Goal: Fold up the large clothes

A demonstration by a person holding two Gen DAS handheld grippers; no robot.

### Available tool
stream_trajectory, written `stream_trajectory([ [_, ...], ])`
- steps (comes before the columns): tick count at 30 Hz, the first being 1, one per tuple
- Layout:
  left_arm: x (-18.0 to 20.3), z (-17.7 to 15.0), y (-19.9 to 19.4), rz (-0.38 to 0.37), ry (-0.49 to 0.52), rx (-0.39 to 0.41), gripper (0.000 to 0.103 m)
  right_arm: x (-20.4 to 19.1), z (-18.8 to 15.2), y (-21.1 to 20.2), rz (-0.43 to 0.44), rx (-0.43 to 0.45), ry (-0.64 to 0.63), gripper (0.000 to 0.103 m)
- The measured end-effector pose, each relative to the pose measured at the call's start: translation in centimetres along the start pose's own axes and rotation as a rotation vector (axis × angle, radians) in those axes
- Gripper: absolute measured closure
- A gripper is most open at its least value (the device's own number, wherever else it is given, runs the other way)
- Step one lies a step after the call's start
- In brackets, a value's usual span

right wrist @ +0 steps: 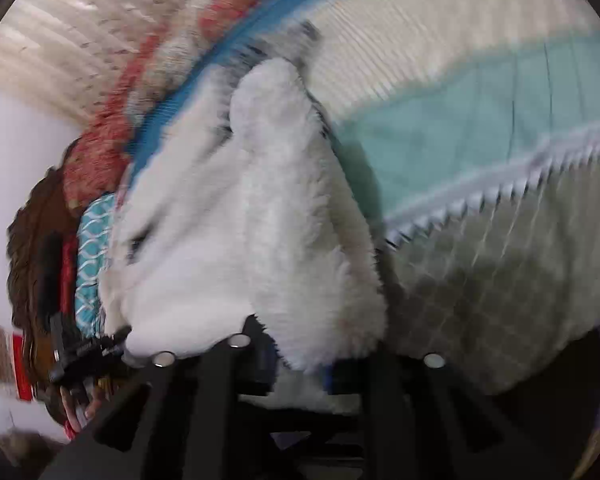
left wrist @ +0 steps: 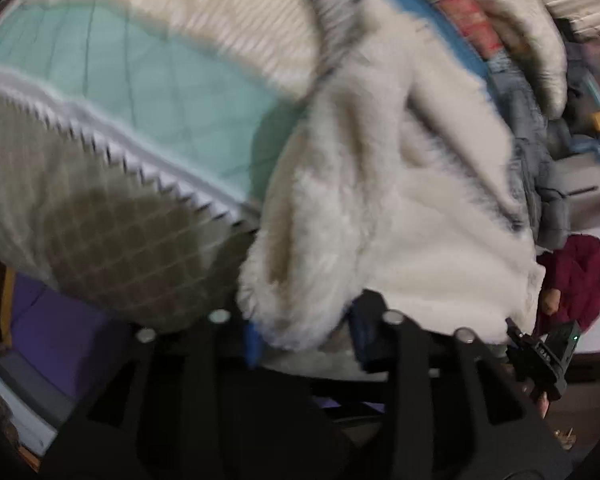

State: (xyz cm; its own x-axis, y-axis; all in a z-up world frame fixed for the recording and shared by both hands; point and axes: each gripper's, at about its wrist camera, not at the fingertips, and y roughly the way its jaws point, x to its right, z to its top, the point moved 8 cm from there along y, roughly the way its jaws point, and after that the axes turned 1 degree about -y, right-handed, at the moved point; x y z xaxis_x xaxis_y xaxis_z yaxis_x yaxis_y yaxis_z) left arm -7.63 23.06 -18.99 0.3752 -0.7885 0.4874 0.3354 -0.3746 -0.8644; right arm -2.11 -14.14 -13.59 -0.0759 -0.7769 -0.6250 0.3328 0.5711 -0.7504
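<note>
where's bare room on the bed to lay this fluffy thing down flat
The teal band between the cream ribbed strip and the white zigzag border lies bare, as does the grey checked part. The side with piled clothes is crowded.

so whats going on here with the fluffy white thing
A person is working a white fleecy garment with two handheld claws over a bed with a teal, cream and grey quilted cover. The left claw and the right claw each have a fold of the fleece between their fingers, bunched up and lifted toward the cameras. The garment is not folded yet. Both views are blurred.
</note>
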Motion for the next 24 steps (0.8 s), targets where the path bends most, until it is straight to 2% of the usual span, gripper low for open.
stream_trajectory([
  [3,-0.8,0.6,-0.5,-0.097,-0.099,-0.005,0.064,1.6,0.3,0.2,0.152,-0.002,0.188,0.075],
  [4,-1.1,0.7,-0.8,-0.113,-0.118,-0.004,0.058,1.9,0.5,-0.5,0.145,0.009,0.184,0.074],
  [5,-1.4,0.6,-1.3,-0.116,-0.121,0.000,0.056,2.1,0.6,-1.1,0.135,0.024,0.169,0.067],
  [7,-1.8,0.2,-2.2,-0.098,-0.079,0.006,0.054,2.5,0.5,-2.3,0.121,0.056,0.154,0.058],
  [10,-2.7,-0.2,-3.9,-0.082,-0.071,0.031,0.053,3.6,-0.2,-4.1,0.076,0.097,0.135,0.055],
  [13,-3.8,-0.7,-5.4,-0.039,-0.061,0.059,0.053,5.1,-0.4,-7.4,-0.054,0.190,0.058,0.055],
  [16,-5.2,-0.3,-8.7,0.012,-0.045,0.138,0.053,4.0,0.5,-9.6,-0.156,0.286,-0.053,0.055],
  [18,-4.8,0.6,-10.6,0.005,-0.041,0.200,0.053,2.7,1.2,-9.6,-0.163,0.304,-0.139,0.055],
  [20,-3.1,1.6,-12.1,-0.017,0.017,0.255,0.053,0.1,1.9,-9.1,-0.147,0.305,-0.238,0.055],
  [22,-0.9,2.4,-12.0,-0.030,0.063,0.277,0.053,-1.9,2.6,-7.9,-0.109,0.285,-0.287,0.055],
  [24,1.6,2.9,-10.5,-0.058,0.103,0.264,0.053,-3.2,3.5,-6.4,-0.077,0.267,-0.315,0.055],
])
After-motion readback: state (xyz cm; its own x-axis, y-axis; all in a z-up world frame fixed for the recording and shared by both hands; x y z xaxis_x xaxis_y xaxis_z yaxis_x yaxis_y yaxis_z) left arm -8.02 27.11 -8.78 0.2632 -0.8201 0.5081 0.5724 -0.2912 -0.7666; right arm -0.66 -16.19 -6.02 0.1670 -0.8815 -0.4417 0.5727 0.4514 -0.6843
